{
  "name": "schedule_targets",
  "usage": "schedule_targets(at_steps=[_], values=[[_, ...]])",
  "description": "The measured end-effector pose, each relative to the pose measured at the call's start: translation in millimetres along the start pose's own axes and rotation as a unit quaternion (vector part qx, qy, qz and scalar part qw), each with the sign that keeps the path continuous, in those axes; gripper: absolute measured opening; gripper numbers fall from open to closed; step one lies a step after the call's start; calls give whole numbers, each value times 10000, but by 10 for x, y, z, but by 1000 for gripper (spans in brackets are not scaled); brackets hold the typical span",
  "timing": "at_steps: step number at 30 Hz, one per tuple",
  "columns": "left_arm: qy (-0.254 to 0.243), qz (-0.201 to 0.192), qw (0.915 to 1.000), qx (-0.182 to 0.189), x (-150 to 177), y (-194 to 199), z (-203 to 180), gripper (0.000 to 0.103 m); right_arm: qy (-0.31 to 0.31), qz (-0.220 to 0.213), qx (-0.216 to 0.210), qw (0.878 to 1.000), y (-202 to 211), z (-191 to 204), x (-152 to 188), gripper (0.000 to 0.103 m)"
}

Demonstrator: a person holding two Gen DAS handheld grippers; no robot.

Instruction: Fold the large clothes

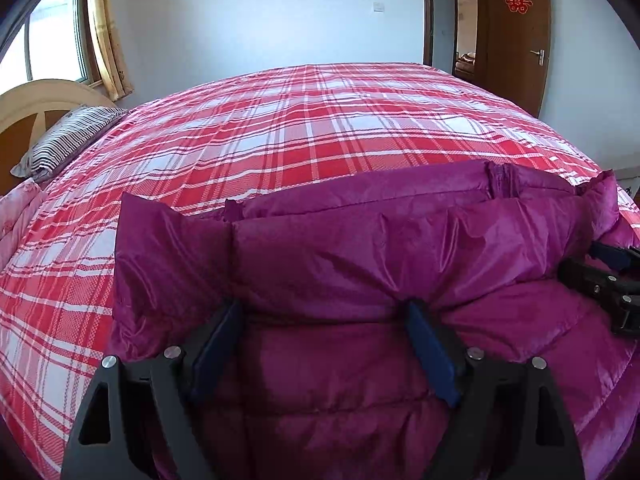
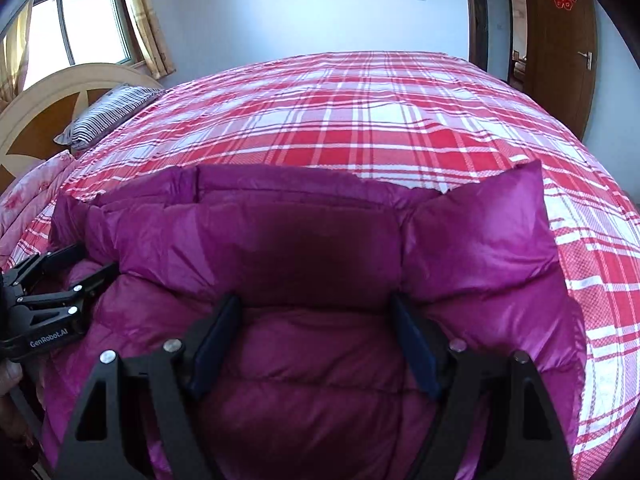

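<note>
Gripper (image 1: 322, 312) over puffy magenta jacket (image 1: 360, 248)

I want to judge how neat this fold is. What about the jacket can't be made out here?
- Near edge of the purple jacket: both views, cut off by the frame bottom and covered by the left gripper and right gripper.
- Layers underneath: hidden by the top fold.
- Sleeves: neither view shows them clearly.
- Fingertip contact: unclear against puffy fabric.

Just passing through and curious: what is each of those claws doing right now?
Left gripper: open, jaws wide over the purple puffer jacket, gripping nothing.
Right gripper: open, same jacket, gripping nothing.
</note>
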State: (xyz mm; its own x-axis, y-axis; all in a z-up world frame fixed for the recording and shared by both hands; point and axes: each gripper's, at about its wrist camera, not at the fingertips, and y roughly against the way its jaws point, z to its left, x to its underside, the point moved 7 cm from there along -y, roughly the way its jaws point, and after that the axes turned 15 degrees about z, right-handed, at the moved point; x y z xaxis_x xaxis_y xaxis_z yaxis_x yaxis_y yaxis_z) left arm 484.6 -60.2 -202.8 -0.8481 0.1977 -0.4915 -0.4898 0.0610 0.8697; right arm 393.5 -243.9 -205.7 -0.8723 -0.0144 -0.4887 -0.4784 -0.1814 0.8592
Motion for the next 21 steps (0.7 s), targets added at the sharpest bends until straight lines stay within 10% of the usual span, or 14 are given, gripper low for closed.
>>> schedule_targets(at_steps=[12,21], values=[[-25,72,9999,-77,-60,-45,-30,85,-31,175,68,9998,-95,-15,13,80],[209,-571,9976,-329,-331,343,206,85,-4,186,178,9997,-145,-4,19,82]])
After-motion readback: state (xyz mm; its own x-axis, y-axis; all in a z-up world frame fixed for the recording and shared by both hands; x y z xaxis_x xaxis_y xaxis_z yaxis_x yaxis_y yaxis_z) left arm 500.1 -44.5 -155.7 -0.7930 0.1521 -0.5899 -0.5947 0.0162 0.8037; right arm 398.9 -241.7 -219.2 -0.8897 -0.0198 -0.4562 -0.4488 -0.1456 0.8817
